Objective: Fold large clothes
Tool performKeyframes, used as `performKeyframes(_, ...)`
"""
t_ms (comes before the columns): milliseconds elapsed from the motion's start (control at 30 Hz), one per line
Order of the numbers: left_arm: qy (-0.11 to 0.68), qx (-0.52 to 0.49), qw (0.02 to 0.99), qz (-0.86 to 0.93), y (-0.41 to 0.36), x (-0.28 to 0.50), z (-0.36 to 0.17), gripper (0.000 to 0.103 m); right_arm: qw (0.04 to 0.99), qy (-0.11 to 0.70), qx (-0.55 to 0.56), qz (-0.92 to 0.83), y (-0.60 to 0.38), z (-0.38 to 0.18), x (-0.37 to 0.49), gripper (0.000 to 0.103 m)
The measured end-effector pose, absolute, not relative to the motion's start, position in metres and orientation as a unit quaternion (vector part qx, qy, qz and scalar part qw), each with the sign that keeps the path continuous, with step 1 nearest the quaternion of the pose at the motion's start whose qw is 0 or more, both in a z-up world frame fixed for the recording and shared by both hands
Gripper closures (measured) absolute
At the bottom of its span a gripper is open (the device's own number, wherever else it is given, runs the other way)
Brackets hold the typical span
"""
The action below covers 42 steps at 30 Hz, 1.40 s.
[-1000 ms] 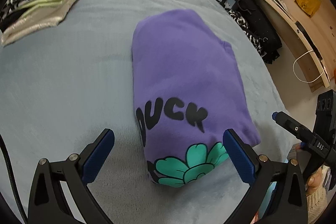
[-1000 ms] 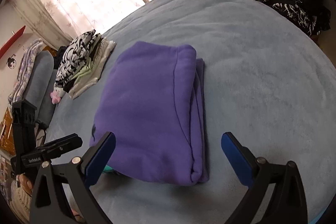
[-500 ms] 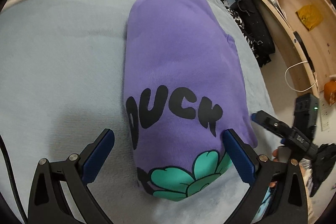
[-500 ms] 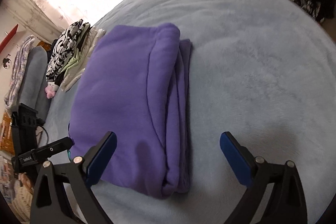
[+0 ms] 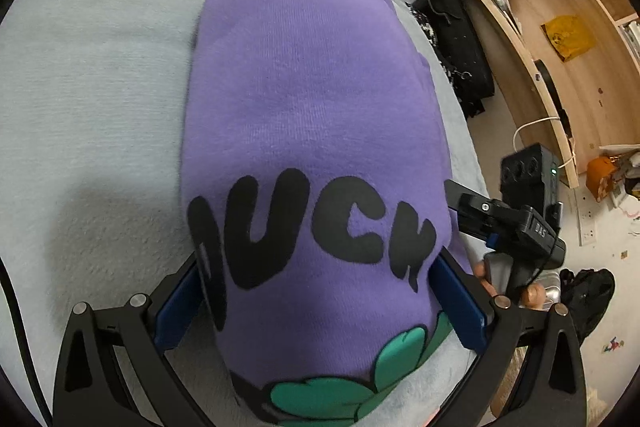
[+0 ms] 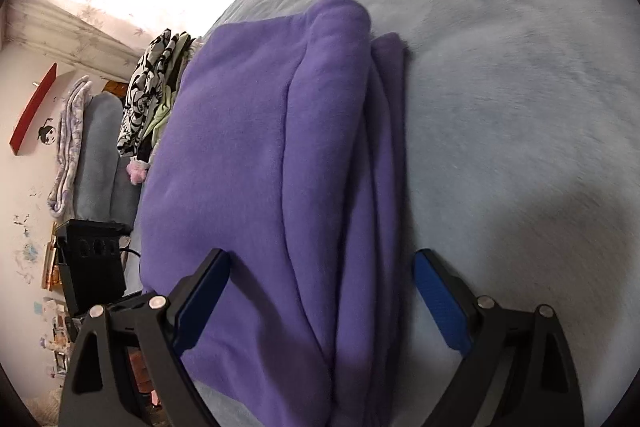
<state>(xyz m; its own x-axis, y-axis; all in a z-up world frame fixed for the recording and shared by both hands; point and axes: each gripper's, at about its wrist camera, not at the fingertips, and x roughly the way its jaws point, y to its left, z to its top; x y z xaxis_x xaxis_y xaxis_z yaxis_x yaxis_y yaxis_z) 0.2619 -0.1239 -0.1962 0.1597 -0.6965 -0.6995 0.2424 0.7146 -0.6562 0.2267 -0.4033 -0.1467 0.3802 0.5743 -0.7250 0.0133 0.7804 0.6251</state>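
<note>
The folded purple fleece sweatshirt [image 5: 312, 131] lies on the pale blue fuzzy bed [image 5: 88, 99]. The left gripper [image 5: 316, 303] and right gripper [image 6: 320, 299] straddle its edges, fingers spread wide, gripping nothing. Folded clothes [image 6: 156, 87] sit beyond it.

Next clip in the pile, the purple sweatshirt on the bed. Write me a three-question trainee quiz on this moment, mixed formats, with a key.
1. True or false: the left gripper is open, its blue fingers on either side of the folded purple sweatshirt.
2. Multiple choice: the black print on the sweatshirt reads
A. LUCK
B. DUCK
C. ROCK
3. Short answer: in the right wrist view, which side of the right gripper has the sweatshirt's layered fold edges nearer, the bare blue blanket side or the side of the stacked clothes?

Key:
1. True
2. B
3. The bare blanket side; the layered edges run up between the open fingers, closer to the finger over the blanket.
</note>
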Motion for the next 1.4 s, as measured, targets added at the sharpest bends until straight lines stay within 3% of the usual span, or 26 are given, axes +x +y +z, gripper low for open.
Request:
performKeyframes(433,0.56,-0.224,0.717,-0.351,-0.134,0.274,-0.222,0.001,0.779,0.515,0.288,0.211,-0.391,-0.161,0.239,0.006)
performKeyframes(467,0.56,-0.221,0.72,-0.346,-0.134,0.273,-0.22,0.001,0.781,0.51,0.289,0.213,-0.39,-0.16,0.239,0.012)
performKeyframes(500,0.557,-0.215,0.727,-0.338,-0.134,0.272,-0.217,0.001,0.781,0.503,0.295,0.222,-0.391,-0.158,0.236,0.026)
performKeyframes(600,0.544,-0.184,0.753,-0.321,-0.147,0.269,-0.203,0.002,0.801,0.479,0.289,0.215,-0.392,-0.147,0.224,0.052)
performKeyframes(700,0.529,-0.165,0.771,-0.314,-0.149,0.263,-0.188,0.006,0.817,0.462,0.277,0.203,-0.39,-0.136,0.217,0.059)
performKeyframes(1100,0.468,-0.164,0.819,-0.288,-0.105,0.246,-0.116,0.009,0.85,0.398,0.272,0.212,-0.35,-0.087,0.193,0.062)
performKeyframes(1400,0.431,-0.175,0.842,-0.274,-0.022,0.222,-0.07,0.009,0.859,0.372,0.25,0.247,-0.29,-0.043,0.194,0.062)
